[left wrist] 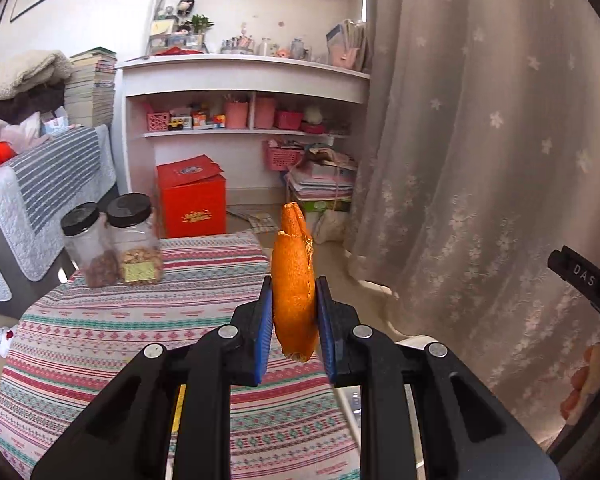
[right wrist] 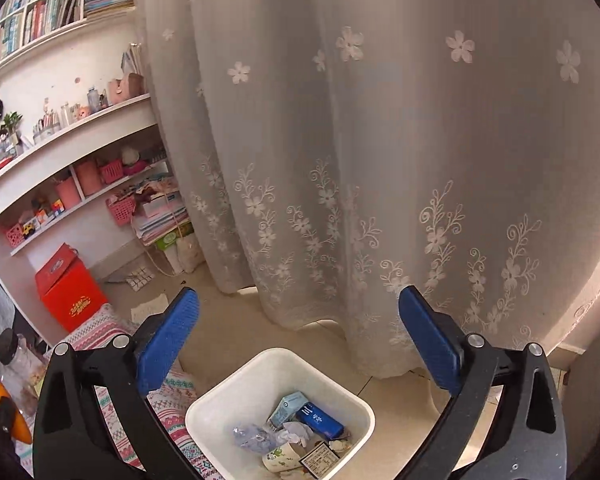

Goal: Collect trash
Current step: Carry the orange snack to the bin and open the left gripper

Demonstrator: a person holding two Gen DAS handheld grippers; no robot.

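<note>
I am pinching an orange peel [left wrist: 294,280] in my left claw [left wrist: 294,312]; my right claw [right wrist: 300,344] is gaping empty over the bin [right wrist: 356,404], where the peel needs carrying next.

Two jars [left wrist: 112,244] on patterned table [left wrist: 100,344]

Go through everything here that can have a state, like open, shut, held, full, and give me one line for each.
Left gripper: jaws shut on the orange peel.
Orange peel: held upright, off the table.
Right gripper: jaws wide open, nothing between them, above the bin.
Trash bin: open top, partly filled with wrappers and cartons.
Two jars: lids on, upright on the table, mostly empty.
Red box: closed.
</note>
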